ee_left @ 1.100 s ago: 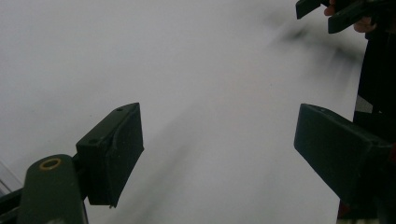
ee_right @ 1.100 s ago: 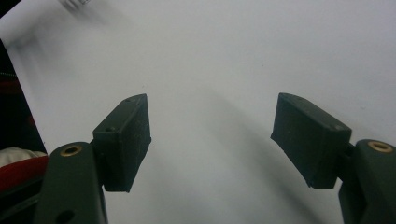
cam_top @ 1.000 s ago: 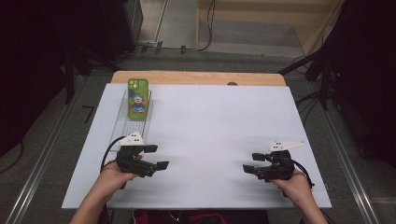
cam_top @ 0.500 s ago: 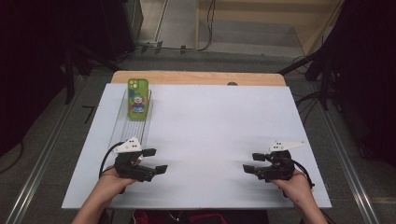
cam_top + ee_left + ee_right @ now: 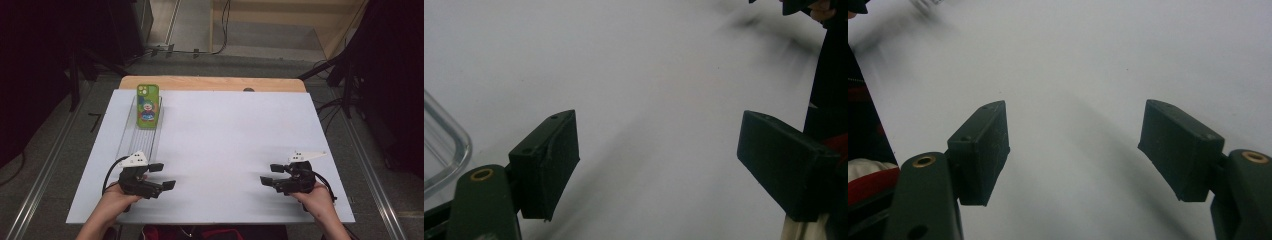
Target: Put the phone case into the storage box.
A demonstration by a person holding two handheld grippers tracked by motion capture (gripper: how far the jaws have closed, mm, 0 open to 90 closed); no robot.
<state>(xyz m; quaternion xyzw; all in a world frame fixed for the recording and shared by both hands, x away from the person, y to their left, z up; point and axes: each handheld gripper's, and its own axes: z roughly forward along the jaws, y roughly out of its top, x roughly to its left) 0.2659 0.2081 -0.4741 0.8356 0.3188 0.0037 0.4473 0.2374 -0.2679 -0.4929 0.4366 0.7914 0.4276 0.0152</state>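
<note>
While both hands rest low at near table edge, left gripper [image 5: 162, 176] and right gripper [image 5: 268, 174] point inward at each other, jaws wide apart, nothing between. Left gripper lies at near end of clear tray [image 5: 131, 145]. Green phone [image 5: 148, 105] stands propped at tray's far end, well apart from left gripper, farther still from right. White table [image 5: 225, 130] between grippers.

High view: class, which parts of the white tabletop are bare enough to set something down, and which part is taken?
Bare: the wide white tabletop between the left tool and right tool, plus its far right side. Taken: the far left, where a green phone lies on a clear plastic tray.
</note>
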